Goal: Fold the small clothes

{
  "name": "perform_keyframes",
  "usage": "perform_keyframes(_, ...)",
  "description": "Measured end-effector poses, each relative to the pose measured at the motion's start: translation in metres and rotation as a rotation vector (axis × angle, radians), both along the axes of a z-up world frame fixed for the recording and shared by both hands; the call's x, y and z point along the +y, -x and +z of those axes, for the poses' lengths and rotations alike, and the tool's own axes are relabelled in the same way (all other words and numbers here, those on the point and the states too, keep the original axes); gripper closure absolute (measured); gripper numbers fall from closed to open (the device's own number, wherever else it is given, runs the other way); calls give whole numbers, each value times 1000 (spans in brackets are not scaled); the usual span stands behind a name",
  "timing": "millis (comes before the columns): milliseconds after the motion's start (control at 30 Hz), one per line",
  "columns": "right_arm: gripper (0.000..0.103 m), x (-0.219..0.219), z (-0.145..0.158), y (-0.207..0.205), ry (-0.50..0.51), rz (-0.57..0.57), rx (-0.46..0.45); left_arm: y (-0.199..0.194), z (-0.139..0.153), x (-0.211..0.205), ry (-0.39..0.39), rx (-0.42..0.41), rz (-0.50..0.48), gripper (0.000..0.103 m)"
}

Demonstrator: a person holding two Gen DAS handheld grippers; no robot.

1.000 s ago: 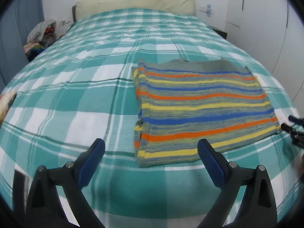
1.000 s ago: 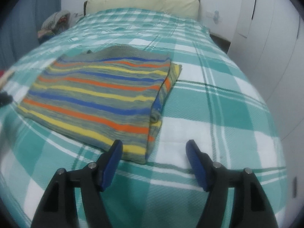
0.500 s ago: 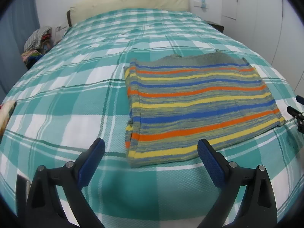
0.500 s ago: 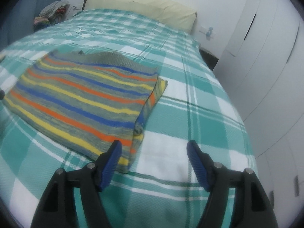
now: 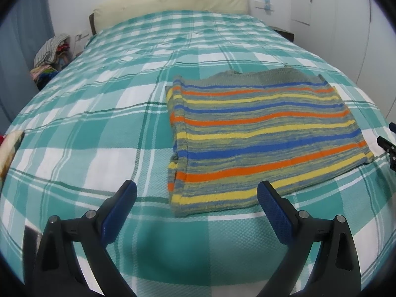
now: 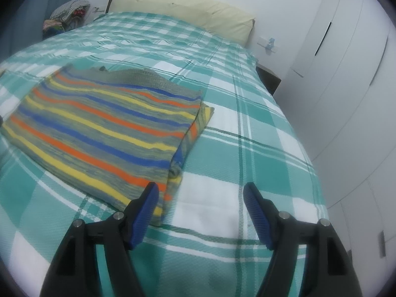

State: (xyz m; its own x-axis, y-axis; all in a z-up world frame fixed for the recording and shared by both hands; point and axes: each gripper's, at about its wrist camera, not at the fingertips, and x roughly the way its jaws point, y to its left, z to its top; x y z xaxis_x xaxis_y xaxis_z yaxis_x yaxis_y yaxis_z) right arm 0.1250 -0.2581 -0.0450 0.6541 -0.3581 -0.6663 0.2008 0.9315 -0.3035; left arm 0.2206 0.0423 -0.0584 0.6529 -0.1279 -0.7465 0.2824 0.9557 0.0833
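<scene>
A striped knit garment (image 5: pixel 262 136) in orange, yellow, blue and grey lies folded into a flat rectangle on the green plaid bedspread (image 5: pixel 99 128). My left gripper (image 5: pixel 196 198) hovers open just in front of the garment's near left corner, nothing between its blue pads. In the right wrist view the same garment (image 6: pixel 104 128) lies to the left, and my right gripper (image 6: pixel 200 198) stands open over the bedspread (image 6: pixel 247 148), its left fingertip (image 6: pixel 148 198) above the garment's near right corner. The right gripper's tips (image 5: pixel 387 146) show at the left view's right edge.
A cream headboard cushion (image 5: pixel 173 0) closes the far end of the bed. A heap of clothes (image 5: pixel 52 57) sits beside the bed at far left. White wardrobe doors (image 6: pixel 346 86) run along the right side. A patterned cloth edge (image 5: pixel 10 151) lies at the left.
Both views have shifted slightly; the right gripper has rolled and drawn a little closer to the garment's near right corner. The garment has not moved. Both grippers stay open.
</scene>
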Motion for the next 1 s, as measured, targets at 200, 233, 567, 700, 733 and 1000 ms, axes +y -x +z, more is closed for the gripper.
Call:
perform_keyframes(200, 33, 0, 0, 0, -1, 0, 1, 1, -2, -3, -24, -7, -13, 5)
perform_keyframes(233, 33, 0, 0, 0, -2, 1, 1, 1, -2, -4, -29, -8, -17, 5)
perform_keyframes(567, 33, -3, 1, 1, 5, -3, -2, 6, -3, -12, -61, -23, -43, 5)
perform_keyframes(700, 33, -4, 2, 1, 12, -3, -12, 6, -4, -12, -60, -22, -41, 5)
perform_keyframes(733, 33, -4, 2, 1, 13, -4, -12, 6, -4, -12, -58, -21, -39, 5)
perform_keyframes(1000, 32, -5, 2, 2, 18, -4, -13, 6, -5, -12, -61, -20, -40, 5)
